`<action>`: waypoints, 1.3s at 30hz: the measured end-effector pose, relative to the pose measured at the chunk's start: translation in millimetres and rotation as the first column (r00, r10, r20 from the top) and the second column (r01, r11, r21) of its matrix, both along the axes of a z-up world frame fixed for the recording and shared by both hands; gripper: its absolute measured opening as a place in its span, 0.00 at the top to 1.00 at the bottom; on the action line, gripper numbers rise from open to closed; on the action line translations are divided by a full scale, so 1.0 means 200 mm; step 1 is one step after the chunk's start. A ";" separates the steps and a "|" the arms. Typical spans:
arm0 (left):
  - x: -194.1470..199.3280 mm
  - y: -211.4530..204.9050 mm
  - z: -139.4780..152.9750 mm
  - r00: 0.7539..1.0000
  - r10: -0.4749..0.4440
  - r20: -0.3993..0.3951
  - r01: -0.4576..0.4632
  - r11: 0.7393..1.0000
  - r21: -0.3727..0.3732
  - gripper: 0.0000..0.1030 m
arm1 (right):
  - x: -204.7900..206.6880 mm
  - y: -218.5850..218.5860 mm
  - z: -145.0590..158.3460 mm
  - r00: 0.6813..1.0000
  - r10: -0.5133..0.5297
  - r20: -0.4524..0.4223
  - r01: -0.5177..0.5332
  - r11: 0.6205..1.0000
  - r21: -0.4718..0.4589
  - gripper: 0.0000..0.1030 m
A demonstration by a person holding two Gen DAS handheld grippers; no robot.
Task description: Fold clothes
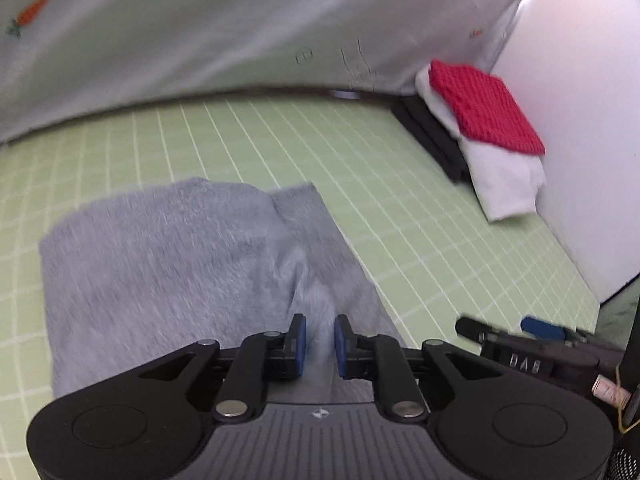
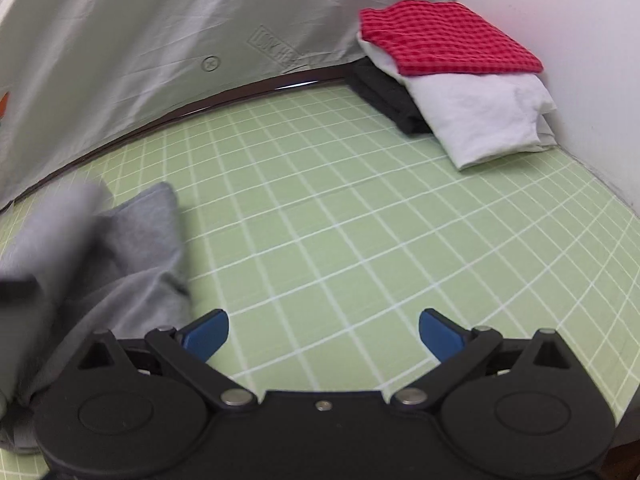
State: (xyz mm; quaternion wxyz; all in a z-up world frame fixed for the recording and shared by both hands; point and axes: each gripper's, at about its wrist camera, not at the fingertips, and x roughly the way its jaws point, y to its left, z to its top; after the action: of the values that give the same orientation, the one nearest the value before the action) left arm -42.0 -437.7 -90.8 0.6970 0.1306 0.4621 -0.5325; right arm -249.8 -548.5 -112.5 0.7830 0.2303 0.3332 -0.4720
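Observation:
A grey garment (image 1: 168, 264) lies partly folded on the green grid mat (image 1: 420, 216). My left gripper (image 1: 320, 344) is shut on a raised fold of the grey cloth, pinched between its blue pads. My right gripper (image 2: 323, 330) is open and empty over bare mat, just right of the grey garment (image 2: 132, 248). The right gripper also shows in the left wrist view (image 1: 516, 330), low at the right. Part of the left gripper blurs the left edge of the right wrist view.
A stack of folded clothes sits at the back right by the white wall: a red checked cloth (image 2: 444, 38) on a white one (image 2: 480, 116) on a dark one (image 2: 384, 92). A pale printed sheet (image 2: 160, 40) hangs along the mat's far edge.

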 end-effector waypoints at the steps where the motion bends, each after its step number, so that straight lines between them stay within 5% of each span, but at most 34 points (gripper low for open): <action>1: -0.01 0.00 -0.01 1.000 -0.001 -0.028 0.001 1.000 0.008 0.79 | -0.01 -0.02 0.00 1.000 0.001 0.008 -0.001 1.000 0.003 0.00; 5: 0.06 0.13 0.07 0.992 0.100 -0.074 -0.105 0.992 -0.068 0.42 | 0.01 -0.09 0.03 0.997 0.021 0.072 -0.022 1.000 0.019 0.00; 9: 0.19 0.30 0.15 0.962 0.262 -0.071 -0.269 0.958 -0.104 0.36 | 0.15 -0.13 0.06 0.984 0.086 0.158 -0.094 0.995 0.040 0.00; 14: 0.35 0.43 0.06 0.899 0.433 0.059 -0.436 0.899 0.045 0.32 | 0.43 -0.11 0.06 0.938 0.234 0.256 -0.262 0.961 0.083 0.00; 16: 0.41 0.48 0.01 0.887 0.460 0.048 -0.462 0.883 0.082 0.32 | 0.52 -0.09 0.04 0.907 0.287 0.309 -0.342 0.930 0.139 0.02; 20: 0.46 0.54 -0.07 0.891 0.454 -0.013 -0.450 0.885 0.117 0.30 | 0.64 -0.07 -0.04 0.853 0.327 0.405 -0.449 0.857 0.254 0.15; 26: 0.49 0.54 -0.12 0.895 0.442 -0.059 -0.433 0.892 0.129 0.27 | 0.70 -0.06 -0.17 0.859 0.293 0.420 -0.450 0.823 0.346 0.26; 29: 0.49 0.55 -0.13 0.888 0.454 -0.072 -0.443 0.887 0.132 0.26 | 0.71 -0.05 -0.18 0.842 0.320 0.434 -0.483 0.806 0.342 0.49; 32: 0.49 0.56 -0.13 0.888 0.454 -0.072 -0.443 0.887 0.129 0.26 | 0.71 -0.02 -0.14 0.816 0.380 0.435 -0.529 0.794 0.299 0.87; 39: 0.45 0.53 -0.01 0.912 0.399 -0.099 -0.397 0.917 0.031 0.26 | 0.57 -0.06 0.14 0.737 0.447 0.507 -0.575 0.809 0.122 0.94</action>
State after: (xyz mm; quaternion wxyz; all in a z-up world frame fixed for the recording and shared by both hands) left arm 47.2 -330.9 -93.4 0.7653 0.0095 0.5172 -0.3832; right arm -135.4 -561.2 -84.4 0.8991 0.3375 0.2522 -0.1185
